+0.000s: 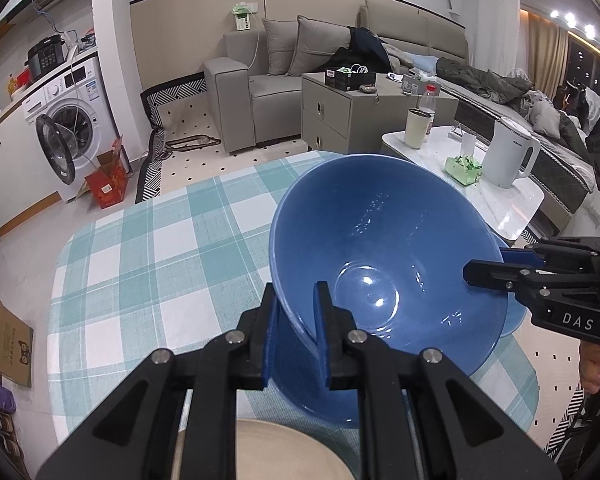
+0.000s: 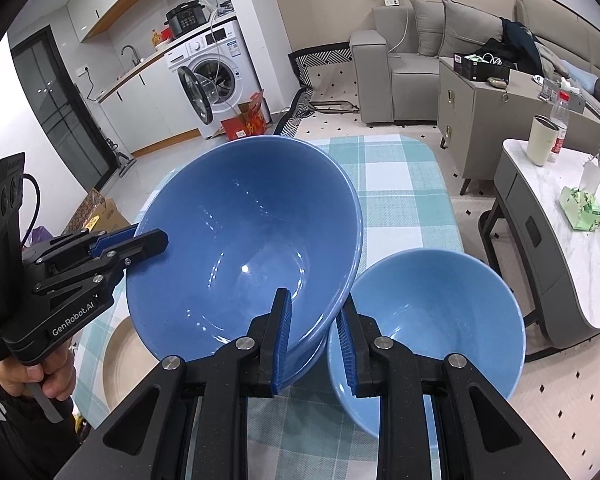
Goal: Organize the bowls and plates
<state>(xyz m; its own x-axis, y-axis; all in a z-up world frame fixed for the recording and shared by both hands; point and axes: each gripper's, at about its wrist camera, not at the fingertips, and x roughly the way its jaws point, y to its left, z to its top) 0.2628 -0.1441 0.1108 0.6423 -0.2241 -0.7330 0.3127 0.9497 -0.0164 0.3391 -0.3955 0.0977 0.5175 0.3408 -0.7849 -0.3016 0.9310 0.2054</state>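
The left gripper (image 1: 296, 332) is pinching the near rim of the big blue bowl (image 1: 384, 264), which is filling the middle of the frame, tilted above the checked tablecloth (image 1: 148, 248). The right gripper (image 2: 314, 340) is squeezing the bowl's other rim. A smaller blue bowl (image 2: 440, 320) is sitting at the lower right, a tan plate (image 2: 120, 360) at the lower left

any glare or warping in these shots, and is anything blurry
Left wrist view: ceiling lights glint off the large blue bowl; fisheye bends the walls and checked tablecloth. Right wrist view: similar specks inside that bowl, matte light on the small blue bowl, dark vignette corners. Both look sharp.
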